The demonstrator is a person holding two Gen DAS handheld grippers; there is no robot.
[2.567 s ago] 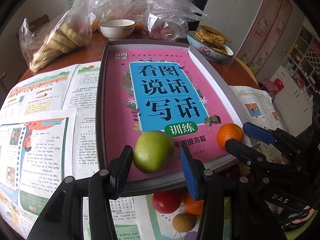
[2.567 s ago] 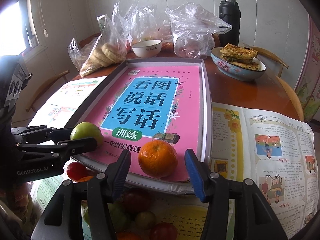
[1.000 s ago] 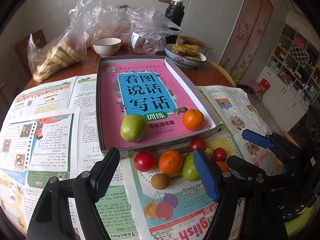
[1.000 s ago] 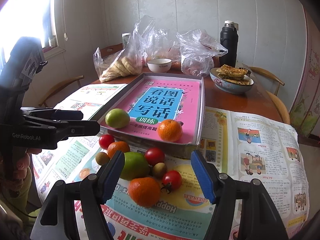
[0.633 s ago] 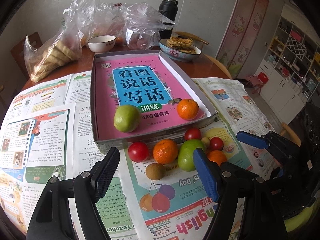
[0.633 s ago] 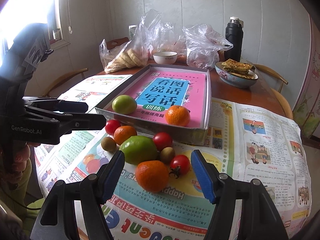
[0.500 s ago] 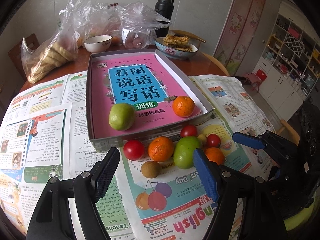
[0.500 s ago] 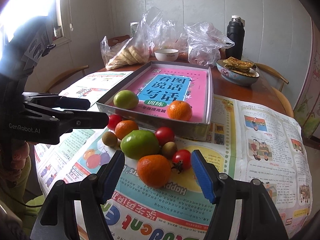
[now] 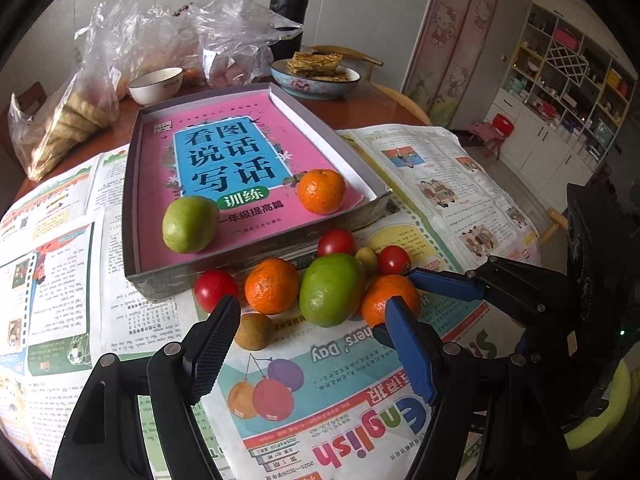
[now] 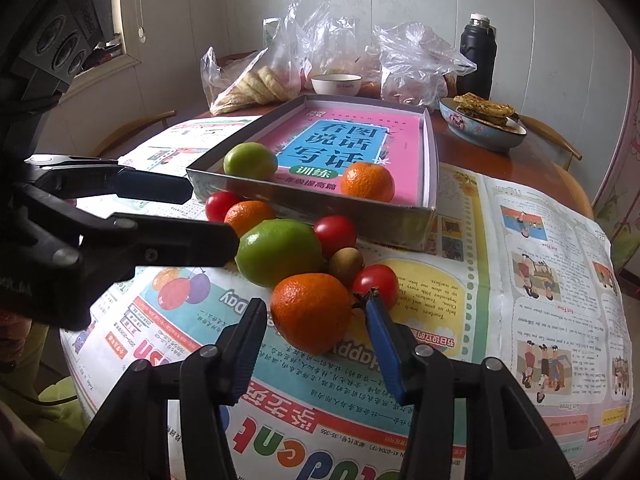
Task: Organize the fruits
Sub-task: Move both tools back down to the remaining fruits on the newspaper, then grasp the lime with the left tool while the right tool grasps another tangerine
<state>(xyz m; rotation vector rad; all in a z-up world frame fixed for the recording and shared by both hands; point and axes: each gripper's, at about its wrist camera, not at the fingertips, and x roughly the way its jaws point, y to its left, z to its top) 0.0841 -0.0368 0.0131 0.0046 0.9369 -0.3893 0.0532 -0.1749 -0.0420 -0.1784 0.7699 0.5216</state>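
Observation:
A grey box tray [image 9: 132,208] with a pink book cover inside holds a green fruit [image 9: 190,224] and an orange [image 9: 321,191]. In front of it, several fruits lie in a pile on newspaper: tomatoes, a small brown fruit [image 9: 254,330], an orange [image 9: 272,286] and a big green fruit [image 9: 332,290]. My left gripper [image 9: 310,340] hovers just short of the pile, its jaws closing a little and touching nothing. My right gripper [image 10: 314,332] straddles the nearest orange [image 10: 310,312]. Its jaws are closing, with a thin gap still visible on each side.
Newspapers [image 10: 540,280] cover the round wooden table. Behind the tray stand plastic bags [image 9: 80,112] of food, a white bowl [image 9: 156,86], a blue dish of flatbread [image 9: 316,78] and a black flask [image 9: 289,12]. The table edge drops off at the right.
Both grippers have drawn back from the tray, leaving the green fruit and orange there, and sunk toward the pile. The right jaws have narrowed around the near orange.

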